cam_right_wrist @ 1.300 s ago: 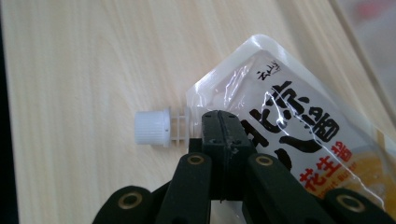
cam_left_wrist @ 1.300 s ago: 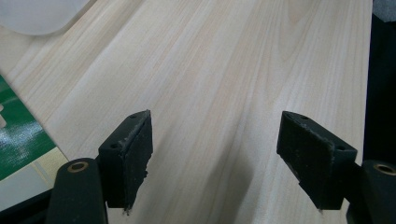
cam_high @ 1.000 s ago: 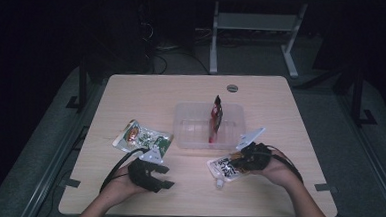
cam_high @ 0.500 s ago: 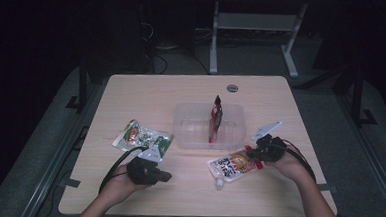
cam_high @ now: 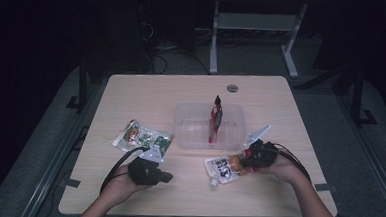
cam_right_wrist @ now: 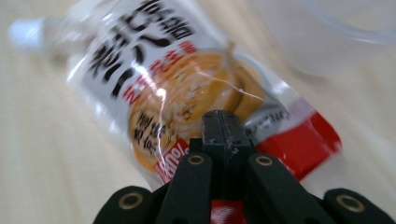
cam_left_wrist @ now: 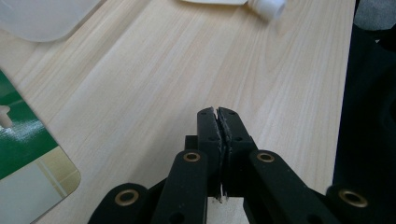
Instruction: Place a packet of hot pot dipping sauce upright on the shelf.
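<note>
A white spouted pouch [cam_high: 224,168] with an orange picture lies flat near the table's front right. My right gripper [cam_high: 244,161] is at its right end, jaws shut. In the right gripper view the shut tips [cam_right_wrist: 223,116] are over the white pouch [cam_right_wrist: 177,88]; I cannot tell if they touch it. A green pouch [cam_high: 143,138] lies flat at the front left. My left gripper [cam_high: 167,176] rests just in front of it, shut and holding nothing, with its tips [cam_left_wrist: 218,112] over bare wood and the green pouch [cam_left_wrist: 25,158] to their left.
A clear plastic tray [cam_high: 189,138] stands mid-table with a red pouch [cam_high: 215,117] upright in it. The tray's corner [cam_left_wrist: 42,18] and the white pouch's cap [cam_left_wrist: 271,7] lie beyond the left jaws. A round cable port [cam_high: 232,88] sits at the far edge.
My right gripper swung out to the right, then came back left and down onto the white pouch's end. The left hand has stayed where it was.
</note>
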A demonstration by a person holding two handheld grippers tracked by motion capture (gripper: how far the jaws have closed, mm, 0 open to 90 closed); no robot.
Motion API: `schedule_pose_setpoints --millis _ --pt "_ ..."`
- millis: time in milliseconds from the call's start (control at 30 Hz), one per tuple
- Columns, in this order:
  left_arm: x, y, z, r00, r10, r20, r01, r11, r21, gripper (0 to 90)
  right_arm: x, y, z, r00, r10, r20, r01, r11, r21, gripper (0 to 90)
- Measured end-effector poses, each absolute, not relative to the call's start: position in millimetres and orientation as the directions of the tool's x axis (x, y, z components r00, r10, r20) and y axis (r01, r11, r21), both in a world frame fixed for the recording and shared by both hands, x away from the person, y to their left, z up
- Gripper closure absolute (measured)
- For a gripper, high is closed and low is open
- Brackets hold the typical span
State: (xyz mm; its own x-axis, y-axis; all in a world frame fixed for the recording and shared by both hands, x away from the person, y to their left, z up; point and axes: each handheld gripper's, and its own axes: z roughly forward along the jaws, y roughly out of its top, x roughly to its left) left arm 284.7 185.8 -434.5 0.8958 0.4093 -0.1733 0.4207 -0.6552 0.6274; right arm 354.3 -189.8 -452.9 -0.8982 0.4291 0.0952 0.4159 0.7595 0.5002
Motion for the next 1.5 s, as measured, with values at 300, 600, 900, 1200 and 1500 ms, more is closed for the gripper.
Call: schedule_pose_setpoints --millis 300,600,900,1200,1500 --pt "285 187 -434 0.895 0.411 -0.174 0.422 -0.652 0.63 88.0 335 -149 -454 -0.949 0.271 0.159 0.314 0.804 0.504 90.0" --pt "284 179 -436 0.902 0.393 -0.177 0.412 -0.666 0.622 89.6 311 -98 -455 -0.981 0.102 0.162 0.176 0.82 0.544 90.0" --pt "280 151 -432 0.93 0.336 -0.151 0.347 -0.665 0.661 89.8 327 -136 -445 -0.967 0.235 0.098 0.249 0.799 0.547 90.0" --pt "294 114 -435 0.937 0.321 -0.139 0.33 -0.678 0.657 89.8 336 -152 -454 -0.952 0.285 0.112 0.302 0.806 0.51 90.0" --pt "307 113 -441 0.919 0.376 -0.117 0.362 -0.687 0.63 89.8 327 -135 -458 -0.963 0.186 0.193 0.263 0.799 0.54 90.0"
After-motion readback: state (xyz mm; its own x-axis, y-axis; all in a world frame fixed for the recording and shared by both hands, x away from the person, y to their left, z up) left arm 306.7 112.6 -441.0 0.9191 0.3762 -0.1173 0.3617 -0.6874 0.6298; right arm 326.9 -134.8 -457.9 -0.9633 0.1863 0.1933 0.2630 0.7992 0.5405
